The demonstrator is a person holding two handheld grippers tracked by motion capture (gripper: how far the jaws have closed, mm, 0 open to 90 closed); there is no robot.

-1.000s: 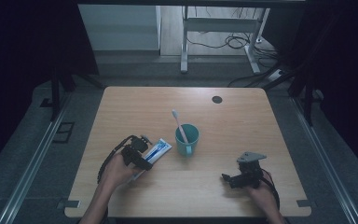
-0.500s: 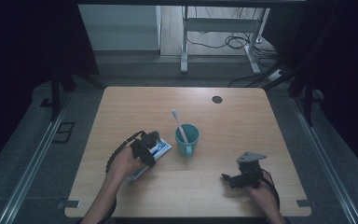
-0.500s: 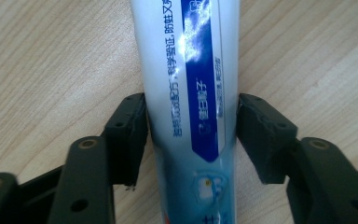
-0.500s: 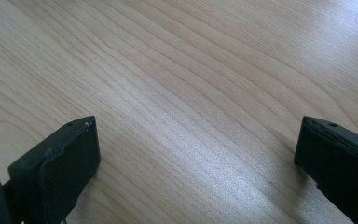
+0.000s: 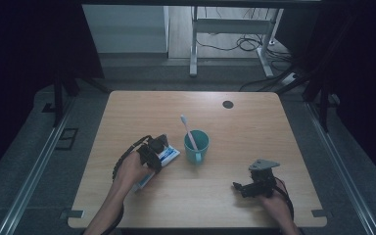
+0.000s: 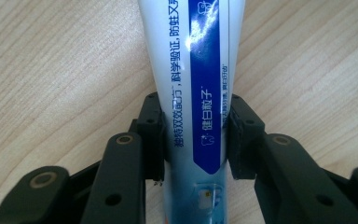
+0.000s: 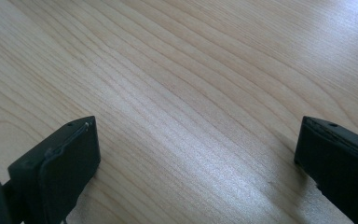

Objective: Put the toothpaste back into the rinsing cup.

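The left gripper [image 6: 193, 135], its jaws just closing, clamped the toothpaste tube [image 6: 193, 84] lying on the table [image 5: 254, 132], apparently crosswise to its long axis, beside the cup [image 5: 196, 146]; the right gripper [image 5: 254, 185] stood open, farther off.

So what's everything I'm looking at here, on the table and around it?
toothpaste tube: one, white and blue, lying on the table left of the cup, between the left gripper's jaws
cup: one, teal, near the table's middle
toothbrush: one, pale, standing tilted in the cup
table: one, light wood, with a dark round spot near its far edge
desk frame: one, pale, on the floor beyond the table, cables beside it
left gripper: one, black, jaws just closing onto the tube, pads against its sides
right gripper: one, black, open, at the near right
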